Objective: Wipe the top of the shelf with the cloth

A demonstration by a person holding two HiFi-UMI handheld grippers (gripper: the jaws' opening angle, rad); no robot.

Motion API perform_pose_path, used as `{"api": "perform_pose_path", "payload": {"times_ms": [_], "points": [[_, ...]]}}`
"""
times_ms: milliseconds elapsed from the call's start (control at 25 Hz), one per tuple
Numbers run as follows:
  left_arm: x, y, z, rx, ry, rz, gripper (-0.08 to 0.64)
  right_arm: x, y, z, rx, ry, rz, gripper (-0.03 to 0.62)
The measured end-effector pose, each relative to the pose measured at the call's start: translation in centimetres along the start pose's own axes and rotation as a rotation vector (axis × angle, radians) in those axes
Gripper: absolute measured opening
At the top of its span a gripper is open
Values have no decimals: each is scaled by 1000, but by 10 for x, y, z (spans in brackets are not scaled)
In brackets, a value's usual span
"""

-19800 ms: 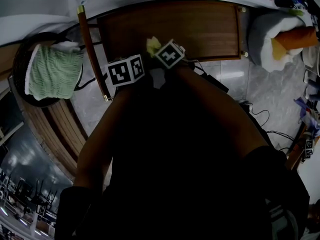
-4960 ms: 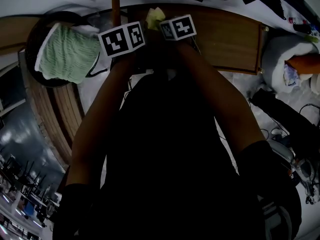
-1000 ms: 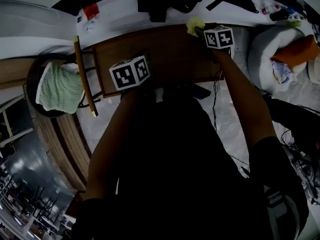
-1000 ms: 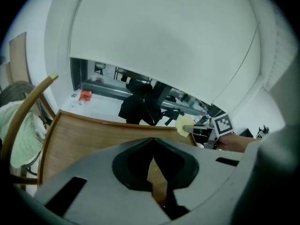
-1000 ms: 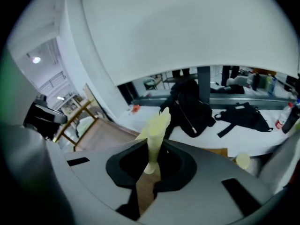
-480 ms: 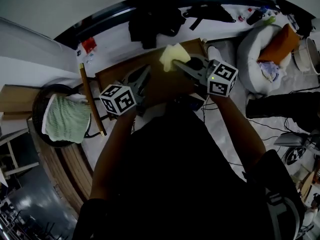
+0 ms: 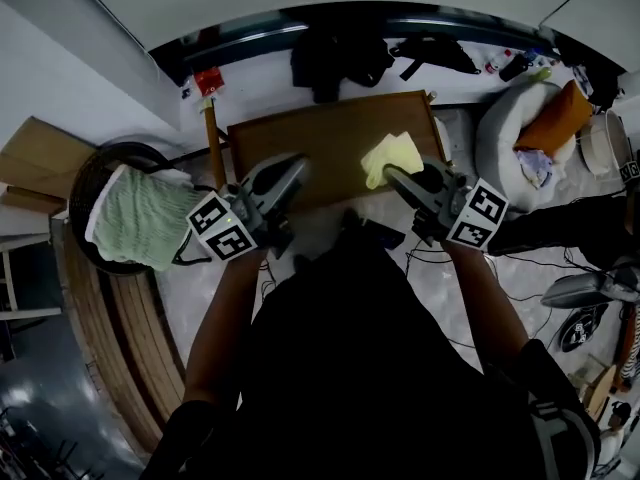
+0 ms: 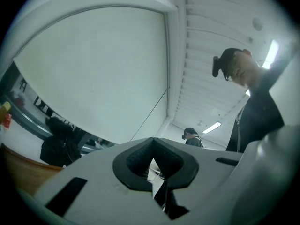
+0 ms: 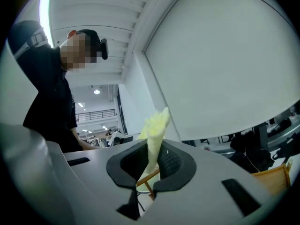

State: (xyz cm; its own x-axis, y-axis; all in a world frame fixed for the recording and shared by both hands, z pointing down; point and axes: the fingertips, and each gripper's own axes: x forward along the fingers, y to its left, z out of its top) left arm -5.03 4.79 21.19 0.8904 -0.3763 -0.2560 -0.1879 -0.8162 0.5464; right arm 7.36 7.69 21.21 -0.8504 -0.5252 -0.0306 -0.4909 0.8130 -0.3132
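The wooden shelf top point(image 7: 320, 143) lies below me in the head view, a brown rectangle. My right gripper point(image 7: 398, 174) is shut on a pale yellow cloth point(image 7: 390, 155), held above the shelf's right front part. In the right gripper view the cloth point(image 9: 154, 130) sticks up from between the closed jaws, which point up at the wall and ceiling. My left gripper point(image 7: 292, 165) hovers over the shelf's left front edge, shut with nothing in it. In the left gripper view its jaws meet in front of the wall.
A green cloth point(image 7: 140, 218) lies on a round dark stool point(image 7: 95, 168) at left. A wooden stick point(image 7: 212, 138) stands beside the shelf. A white cushion point(image 7: 515, 123) with an orange pillow point(image 7: 560, 113) sits at right. Dark clothes point(image 7: 340, 58) and cables point(image 7: 530, 288) lie about.
Both grippers have pulled back toward me and risen off the shelf. The right one carried the yellow cloth from the shelf's far right edge to its front right.
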Motion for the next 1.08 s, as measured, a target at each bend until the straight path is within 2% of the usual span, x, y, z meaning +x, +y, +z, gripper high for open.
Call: {"api": "perform_pose_path", "payload": {"times_ms": [120, 280, 440, 640, 840, 960, 1080], "points": [[-29, -21, 3, 27, -28, -10, 11, -6, 36, -9, -28, 12, -4, 41], [-50, -45, -4, 33, -13, -44, 11, -4, 71, -23, -53, 54, 11, 41], [-70, -54, -36, -28, 7, -32, 11, -7, 83, -43, -70, 136, 24, 41], [-95, -68, -56, -113, -37, 6, 11, -21, 92, -55, -54, 183, 52, 41], [-100, -73, -77, -102, 31, 87, 12, -30, 106, -49, -83, 224, 102, 41], [-89, -83, -105, -101, 82, 84, 12, -55, 120, -42, -110, 228, 155, 41], [-79, -79, -146, -192, 110, 83, 12, -84, 123, -47, -70, 221, 186, 41]]}}
